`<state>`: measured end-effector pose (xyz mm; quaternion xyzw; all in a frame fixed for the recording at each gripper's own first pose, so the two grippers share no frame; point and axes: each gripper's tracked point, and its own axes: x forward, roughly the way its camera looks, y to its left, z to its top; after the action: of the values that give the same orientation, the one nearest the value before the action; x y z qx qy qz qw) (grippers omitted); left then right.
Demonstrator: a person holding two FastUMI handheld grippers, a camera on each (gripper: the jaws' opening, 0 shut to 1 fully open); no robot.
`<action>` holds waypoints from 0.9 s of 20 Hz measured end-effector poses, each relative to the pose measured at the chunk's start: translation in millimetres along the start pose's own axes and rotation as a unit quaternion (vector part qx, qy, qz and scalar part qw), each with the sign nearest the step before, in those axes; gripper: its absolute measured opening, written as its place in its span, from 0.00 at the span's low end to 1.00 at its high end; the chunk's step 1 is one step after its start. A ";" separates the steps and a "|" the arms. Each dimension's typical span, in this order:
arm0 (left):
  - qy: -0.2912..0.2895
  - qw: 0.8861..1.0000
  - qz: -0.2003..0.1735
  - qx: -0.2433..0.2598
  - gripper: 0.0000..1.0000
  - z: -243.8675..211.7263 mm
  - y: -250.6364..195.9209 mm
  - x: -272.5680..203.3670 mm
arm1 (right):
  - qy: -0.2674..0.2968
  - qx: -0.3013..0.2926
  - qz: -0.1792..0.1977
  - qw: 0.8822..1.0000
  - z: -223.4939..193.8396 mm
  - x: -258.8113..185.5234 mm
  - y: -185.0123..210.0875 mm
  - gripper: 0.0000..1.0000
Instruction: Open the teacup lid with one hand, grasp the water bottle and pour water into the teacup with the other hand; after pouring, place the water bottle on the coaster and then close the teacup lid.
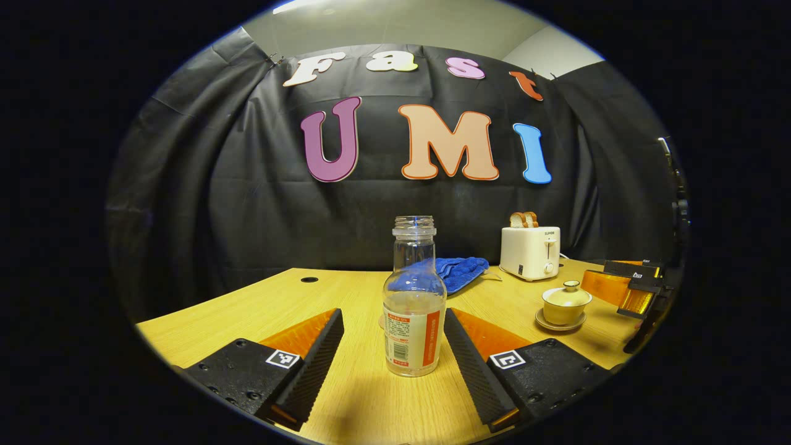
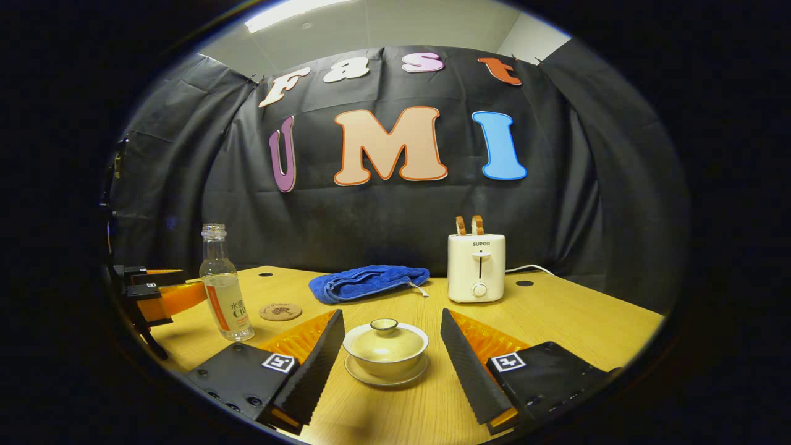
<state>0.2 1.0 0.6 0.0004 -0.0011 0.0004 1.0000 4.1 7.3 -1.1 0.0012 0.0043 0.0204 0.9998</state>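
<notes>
An uncapped clear water bottle (image 1: 414,309), partly full and wearing a white and orange label, stands upright on the wooden table (image 1: 259,309). My left gripper (image 1: 392,312) is open, one finger on each side of the bottle with gaps between. The lidded cream teacup (image 2: 386,349) sits on its saucer (image 2: 386,376), and the lid (image 2: 384,334) is on. My right gripper (image 2: 391,313) stands open around the cup without touching it. A round cork coaster (image 2: 280,311) lies just right of the bottle (image 2: 225,290) in the right gripper view. In the left gripper view the teacup (image 1: 565,303) is off to the right.
A white toaster (image 2: 476,266) holding toast stands at the back of the table, with a folded blue towel (image 2: 368,281) to its left. The left gripper (image 2: 145,296) shows at the left edge of the right gripper view. The right gripper (image 1: 639,287) shows beside the cup in the left gripper view.
</notes>
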 end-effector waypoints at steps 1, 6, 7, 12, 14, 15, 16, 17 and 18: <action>0.001 1.000 0.000 0.000 0.95 0.7 0.3 -0.1 | 0.000 0.000 0.004 1.000 -0.2 2.9 1.7 0.98; 0.000 1.000 0.000 0.000 0.95 0.0 0.7 -0.7 | 0.008 0.000 0.011 1.000 -4.1 21.9 4.3 0.98; 0.000 1.000 0.000 0.000 0.95 0.4 0.5 0.2 | 0.012 -0.001 0.013 1.000 -6.0 27.2 5.2 0.98; 0.001 1.000 0.000 0.000 0.95 -0.4 0.8 -0.5 | 0.048 -0.003 0.018 0.999 -16.8 47.2 9.4 0.96; 0.001 1.000 0.000 0.000 0.95 -0.5 1.2 -0.2 | 0.049 -0.005 0.019 0.999 -16.0 53.2 10.0 0.92; 0.000 1.000 0.000 0.000 0.96 0.1 0.8 -0.2 | 0.048 -0.006 0.018 0.999 -15.5 53.7 10.0 0.80; 0.000 1.000 0.000 0.000 0.95 -0.4 0.4 -0.6 | 0.054 -0.006 0.018 0.998 -18.6 54.4 9.9 0.69; 0.000 1.000 0.000 0.000 0.96 -0.1 1.0 -0.9 | 0.064 -0.006 0.018 0.998 -23.4 57.6 9.9 0.68; 0.001 1.000 0.000 0.000 0.95 -0.3 1.2 -0.7 | 0.076 -0.007 0.015 0.997 -26.9 61.1 8.2 0.68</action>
<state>-0.6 2.2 0.3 0.0002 -0.0006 0.0004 1.0000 64.5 18.1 -28.4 -0.0076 0.0800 0.0351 0.9961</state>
